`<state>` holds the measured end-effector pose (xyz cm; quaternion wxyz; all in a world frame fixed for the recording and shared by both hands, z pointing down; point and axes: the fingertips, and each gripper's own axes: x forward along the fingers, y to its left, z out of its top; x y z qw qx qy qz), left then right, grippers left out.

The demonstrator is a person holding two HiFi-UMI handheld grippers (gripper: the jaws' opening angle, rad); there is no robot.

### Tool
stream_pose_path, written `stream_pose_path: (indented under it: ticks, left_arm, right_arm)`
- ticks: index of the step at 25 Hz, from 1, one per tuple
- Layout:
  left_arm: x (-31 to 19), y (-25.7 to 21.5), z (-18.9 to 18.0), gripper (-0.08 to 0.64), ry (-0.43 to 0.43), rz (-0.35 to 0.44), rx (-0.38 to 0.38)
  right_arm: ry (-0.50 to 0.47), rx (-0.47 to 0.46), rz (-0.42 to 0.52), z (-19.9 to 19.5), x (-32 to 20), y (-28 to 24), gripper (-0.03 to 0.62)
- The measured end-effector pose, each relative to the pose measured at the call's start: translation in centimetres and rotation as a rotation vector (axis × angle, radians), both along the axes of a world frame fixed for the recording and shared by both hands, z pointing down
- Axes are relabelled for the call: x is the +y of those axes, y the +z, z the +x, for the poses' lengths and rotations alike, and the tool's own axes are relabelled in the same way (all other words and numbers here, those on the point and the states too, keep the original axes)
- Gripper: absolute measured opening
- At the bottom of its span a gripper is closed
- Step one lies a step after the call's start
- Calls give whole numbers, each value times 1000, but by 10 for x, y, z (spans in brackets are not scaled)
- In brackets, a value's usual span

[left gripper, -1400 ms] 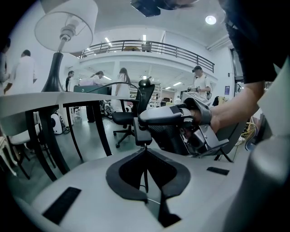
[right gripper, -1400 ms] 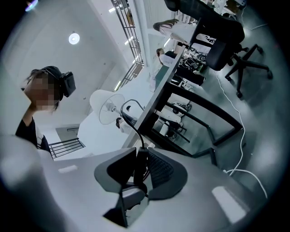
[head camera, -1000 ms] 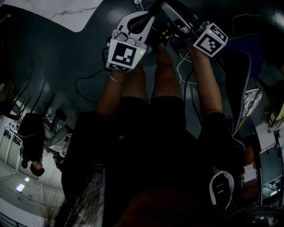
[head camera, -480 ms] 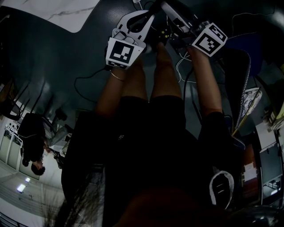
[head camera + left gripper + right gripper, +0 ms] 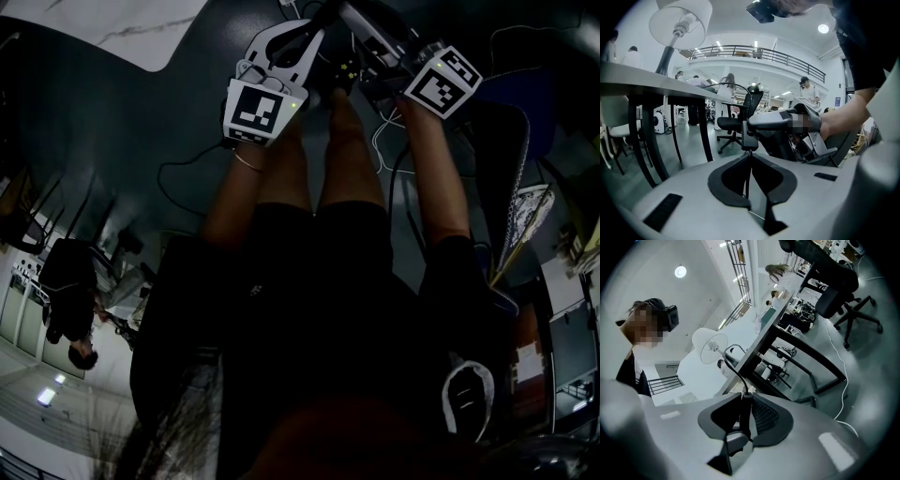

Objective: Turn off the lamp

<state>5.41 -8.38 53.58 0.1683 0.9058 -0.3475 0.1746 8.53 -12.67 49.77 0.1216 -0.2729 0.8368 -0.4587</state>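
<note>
The lamp [image 5: 679,21] stood on the table [image 5: 647,83], with an office chair [image 5: 733,123] behind. Its cord [image 5: 747,183] ran between the left gripper's [image 5: 749,158] jaws — the switch [image 5: 749,139] just beyond, in the right gripper [image 5: 743,400].

Lamp [image 5: 679,21]: white shade, bulb showing, dark stem, standing at upper left. Black inline switch [image 5: 750,139] hanging mid-frame, cord [image 5: 748,172] running straight down.
</note>
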Motion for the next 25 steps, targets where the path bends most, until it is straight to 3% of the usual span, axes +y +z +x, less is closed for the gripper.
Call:
stream_pose_path:
  ticks: [25]
  left_arm:
    - [-4, -6, -8, 15, -61, 10, 14]
  right_arm:
    - [118, 57, -15, 21, -14, 12, 58]
